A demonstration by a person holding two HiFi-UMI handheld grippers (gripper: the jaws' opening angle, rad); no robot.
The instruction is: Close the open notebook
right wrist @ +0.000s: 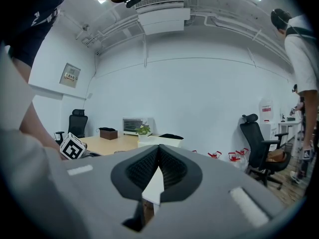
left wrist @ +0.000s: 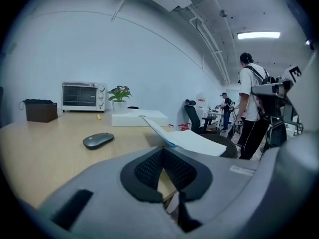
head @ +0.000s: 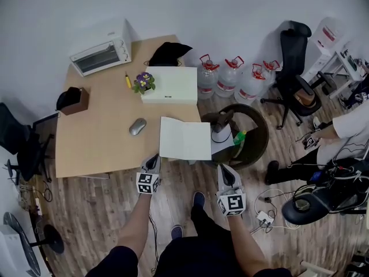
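White rectangular notebook [head: 184, 138] overhangs smooth wooden table [head: 104, 137].

The notebook [head: 184, 138] is white and lies open at the near right corner of the counter [head: 104, 131]. One side sticks out past the edge. One page [left wrist: 155, 127] tilts up.

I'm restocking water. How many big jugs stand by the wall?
3, in a row on the floor right of the table: left jug, middle jug, right jug beside the office chair. Others may hide behind it.
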